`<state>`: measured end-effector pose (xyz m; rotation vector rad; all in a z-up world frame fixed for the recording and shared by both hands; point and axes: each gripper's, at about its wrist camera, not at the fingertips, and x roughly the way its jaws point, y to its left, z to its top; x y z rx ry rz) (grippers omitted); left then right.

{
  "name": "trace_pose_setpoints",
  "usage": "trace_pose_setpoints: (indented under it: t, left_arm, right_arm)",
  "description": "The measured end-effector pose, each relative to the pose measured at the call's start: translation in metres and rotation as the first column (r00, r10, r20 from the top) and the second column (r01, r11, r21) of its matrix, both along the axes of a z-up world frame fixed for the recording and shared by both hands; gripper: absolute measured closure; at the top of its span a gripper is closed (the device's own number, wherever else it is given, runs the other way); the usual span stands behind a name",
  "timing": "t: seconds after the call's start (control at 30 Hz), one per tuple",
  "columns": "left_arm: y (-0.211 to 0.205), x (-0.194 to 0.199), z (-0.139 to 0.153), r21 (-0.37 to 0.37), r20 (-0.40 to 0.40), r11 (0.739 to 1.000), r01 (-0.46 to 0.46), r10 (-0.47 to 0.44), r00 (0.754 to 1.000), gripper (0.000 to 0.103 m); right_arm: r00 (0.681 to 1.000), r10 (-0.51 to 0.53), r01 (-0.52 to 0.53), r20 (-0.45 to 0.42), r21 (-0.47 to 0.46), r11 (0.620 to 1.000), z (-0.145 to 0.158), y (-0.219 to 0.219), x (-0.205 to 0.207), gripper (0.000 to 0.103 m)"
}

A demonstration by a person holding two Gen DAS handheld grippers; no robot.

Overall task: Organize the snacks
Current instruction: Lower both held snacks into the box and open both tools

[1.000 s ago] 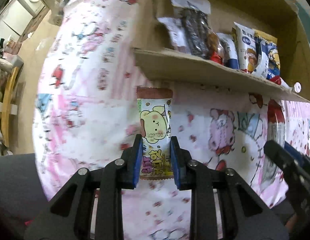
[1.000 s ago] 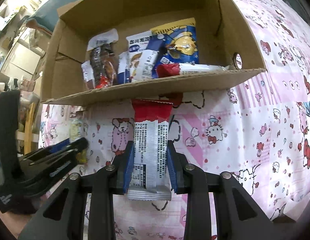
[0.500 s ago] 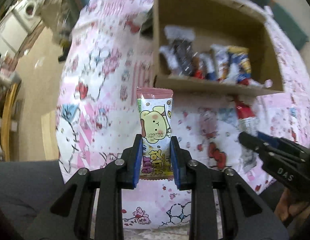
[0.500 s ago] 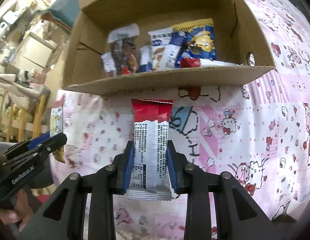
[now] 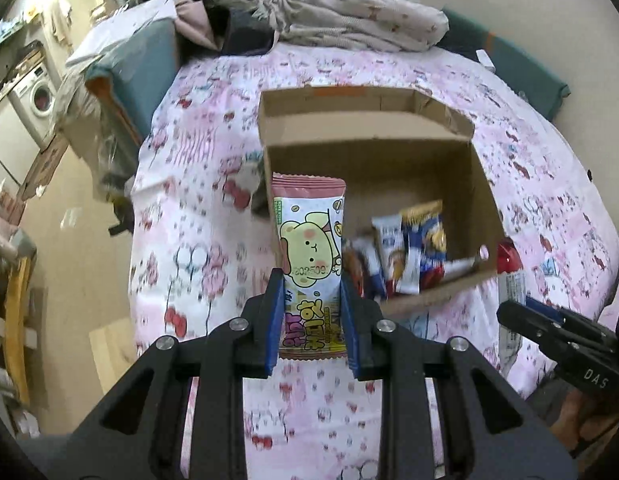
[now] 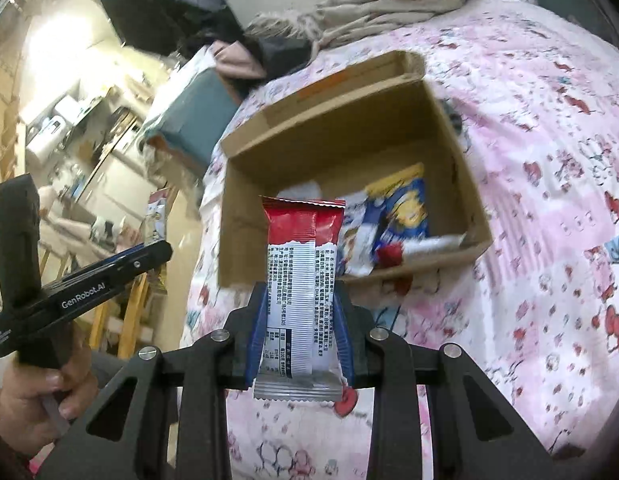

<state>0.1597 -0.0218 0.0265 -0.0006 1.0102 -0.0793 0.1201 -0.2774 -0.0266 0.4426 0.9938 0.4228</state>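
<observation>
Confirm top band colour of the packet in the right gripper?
Red, over a white printed body; clearest in the right wrist view.

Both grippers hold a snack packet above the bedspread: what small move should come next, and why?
Probably carry the left gripper forward over the cardboard box and release there: its pink puppy packet is clamped, and other snacks already lie inside.

Cardboard box [image 5: 373, 152]: matt brown corrugated paperboard, edges rough.
Bedsheet [image 5: 197, 240]: soft printed cotton-like cloth, pink/white, matt.
Pink snack packet [image 5: 309, 248]: glossy plastic film, crimped ends, held in left gripper [image 5: 311, 316].
Red-and-white snack packet [image 6: 299, 292]: shiny foil-type film, serrated ends, held in right gripper [image 6: 299, 324].
Both grippers: matt black plastic arms w/ bare metal screws; blue rubbery pads [image 5: 272, 320].
Crumpled blanket [image 5: 349, 20]: beige cloth, matt.
</observation>
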Motion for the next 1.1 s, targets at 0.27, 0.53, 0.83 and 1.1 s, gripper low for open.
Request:
trace_pose_setpoints:
  t: [0.27,0.53,0.83,1.1]
  left_arm:
    - [-0.021,0.046,-0.018,0.011,-0.016,0.999,0.044,-0.044,0.999,0.08]
    - [-0.038,0.069,-0.05,-0.007,-0.054,0.992,0.125,-0.125,0.991,0.08]
    - [-0.028,0.081,-0.078,-0.008,-0.055,0.996,0.084,-0.084,0.995,0.08]
    - [-0.027,0.09,-0.088,-0.038,-0.053,0.997,0.064,-0.066,0.996,0.08]
  right_arm:
    - [0.997,-0.045,0.041,-0.062,-0.064,0.997,0.003,-0.007,0.047,0.071]
    - [1.0,-0.004,0.007,0.016,-0.136,0.991,-0.011,-0.005,0.083,0.071]
    - [0.996,-0.03,0.021,-0.089,-0.099,0.995,-0.051,-0.013,0.103,0.071]
    - [0.996,0.003,-0.011,-0.084,-0.094,0.995,-0.056,0.001,0.105,0.068]
